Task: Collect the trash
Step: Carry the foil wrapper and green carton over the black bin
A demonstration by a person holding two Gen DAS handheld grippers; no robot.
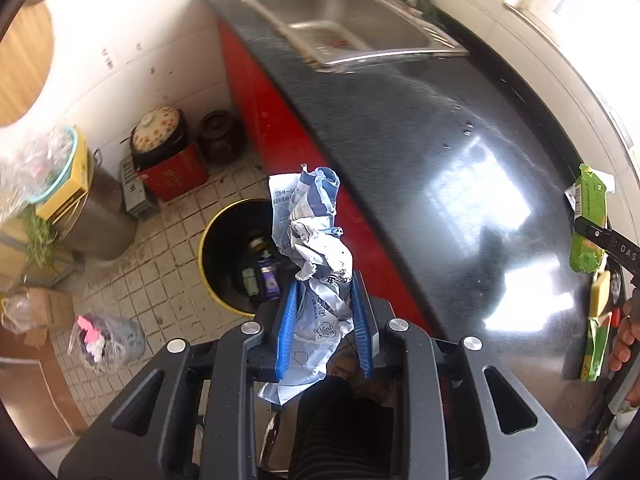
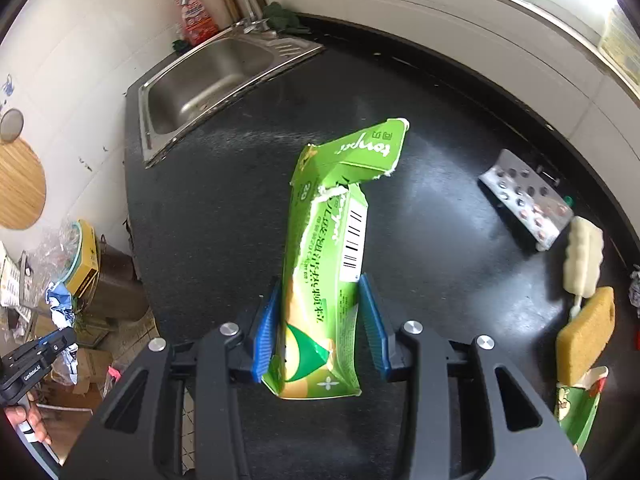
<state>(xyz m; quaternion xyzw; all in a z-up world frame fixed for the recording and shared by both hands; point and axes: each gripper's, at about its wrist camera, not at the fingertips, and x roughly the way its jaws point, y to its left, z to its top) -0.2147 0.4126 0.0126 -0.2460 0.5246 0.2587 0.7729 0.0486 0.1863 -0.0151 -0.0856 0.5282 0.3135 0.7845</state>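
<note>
My left gripper (image 1: 324,288) is shut on a crumpled white-and-blue wrapper (image 1: 314,236), held above the floor beside the red cabinet. Just left of it and below stands a round bin (image 1: 224,252) with a yellow rim and several items inside. My right gripper (image 2: 318,292) is shut on a torn green carton (image 2: 336,236), held over the black counter (image 2: 224,208). The green carton (image 1: 588,224) and the right gripper's black body show at the right edge of the left wrist view. The wrapper (image 2: 60,304) and the left gripper's body show at the lower left of the right wrist view.
A steel sink (image 1: 352,28) is set into the counter's far end. On the counter at right lie a blister pack (image 2: 524,200), a white brush (image 2: 582,256), a yellow sponge (image 2: 586,336) and a green paper cup (image 2: 580,408). Pots, a red box (image 1: 172,172) and bags crowd the tiled floor.
</note>
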